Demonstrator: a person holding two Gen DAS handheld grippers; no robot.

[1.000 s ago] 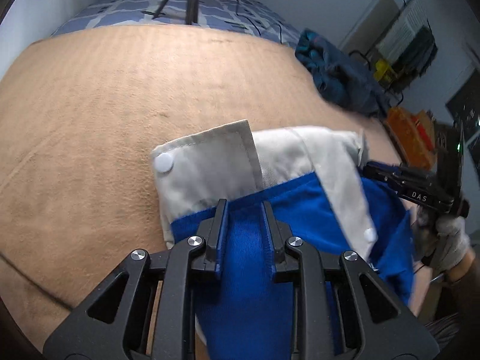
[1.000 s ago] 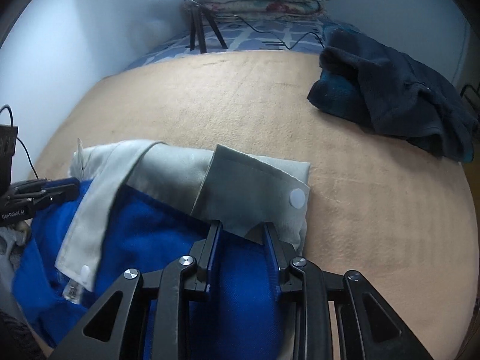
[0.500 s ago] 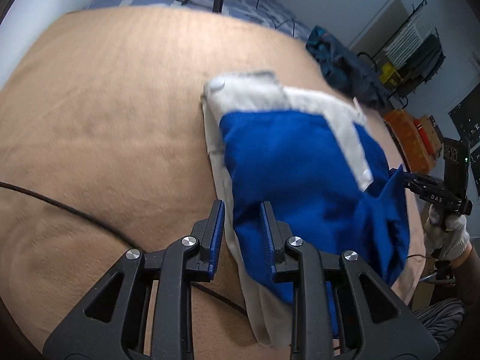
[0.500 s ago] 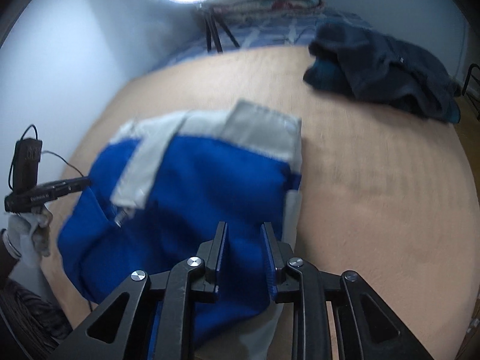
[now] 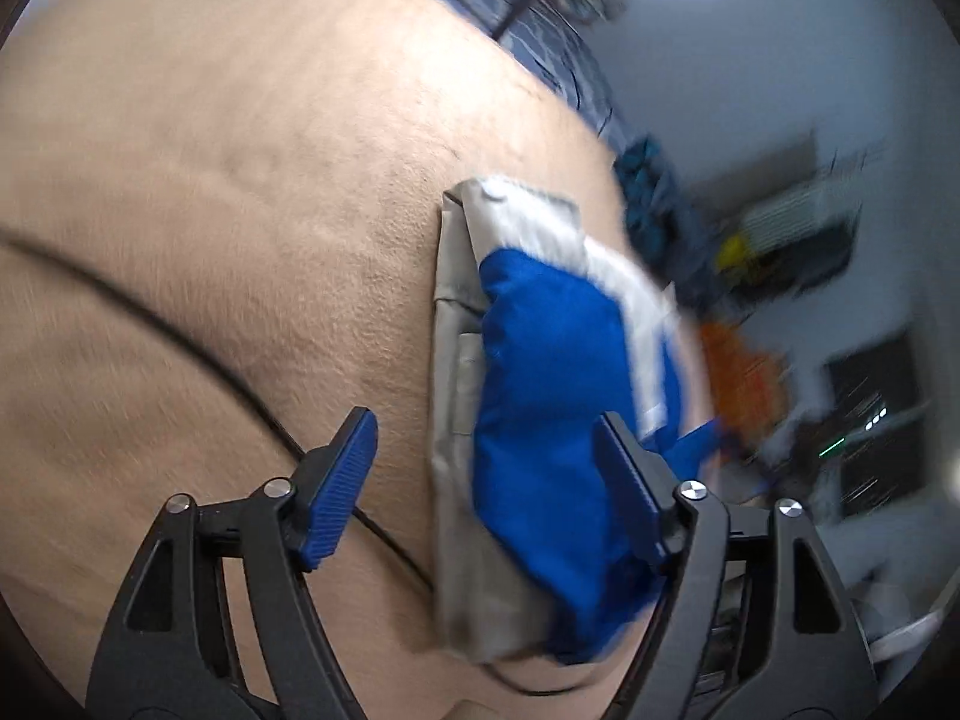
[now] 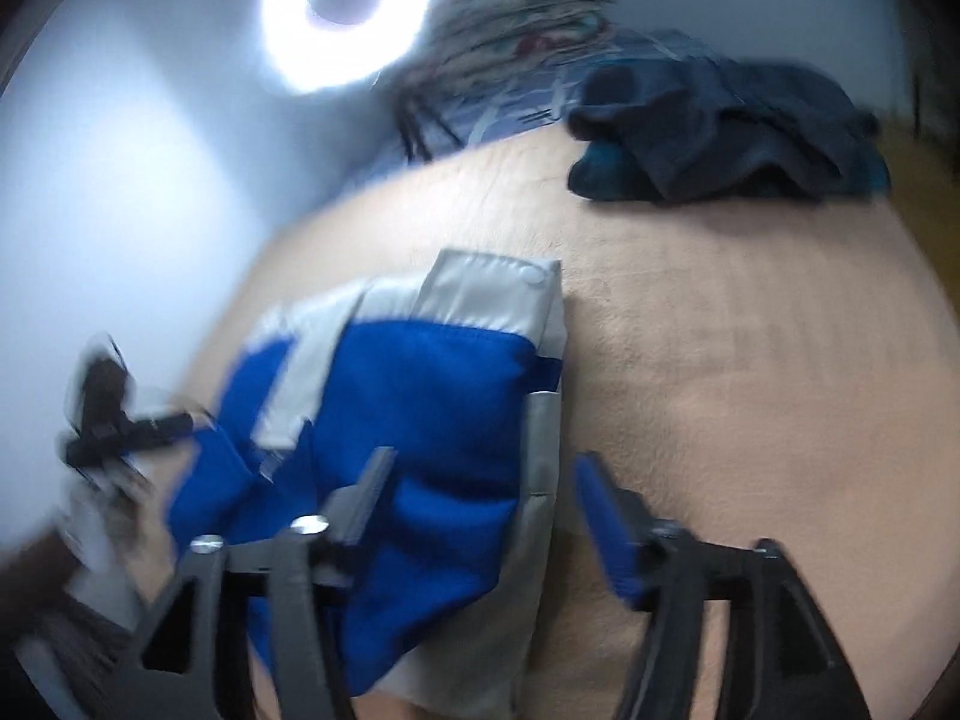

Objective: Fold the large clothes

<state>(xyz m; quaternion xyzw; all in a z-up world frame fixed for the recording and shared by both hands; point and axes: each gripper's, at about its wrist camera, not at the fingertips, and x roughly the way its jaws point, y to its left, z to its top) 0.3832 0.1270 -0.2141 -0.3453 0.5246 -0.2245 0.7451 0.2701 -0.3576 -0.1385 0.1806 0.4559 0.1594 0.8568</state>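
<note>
Looks like this one's basically folded. The blue and grey garment [image 6: 420, 420] lies in a compact bundle on the tan blanket [image 6: 750, 360], grey collar end with one white snap up at 12 o'clock of the bundle, blue panel on top, a grey strip running down its edge. From the right wrist view it fills the lower middle, from about 9 o'clock round to 6; from the left wrist view it's centre to 5 o'clock.

Both tools have nothing in them. The left gripper [image 5: 486, 468] has its fingers spread wide apart with the bundle showing between them, and I can't tell if a tip grazes the cloth or just hovers above it. The right gripper [image 6: 480, 504] is spread wide too, one finger over the blue, the other over bare blanket. Everything's motion-blurred, so fine contact is a guess.

What's left, I'd say: maybe tidy that loose blue flap at the bundle's 8 o'clock in the right view, then move it aside. The dark pile [image 6: 720, 132] at 1 o'clock isn't folded.

Count — one folded garment, one dark heap (can't tell how many pieces are in it), two grippers, one ring light [image 6: 348, 12], one thin black cable [image 5: 180, 336] across the blanket.
</note>
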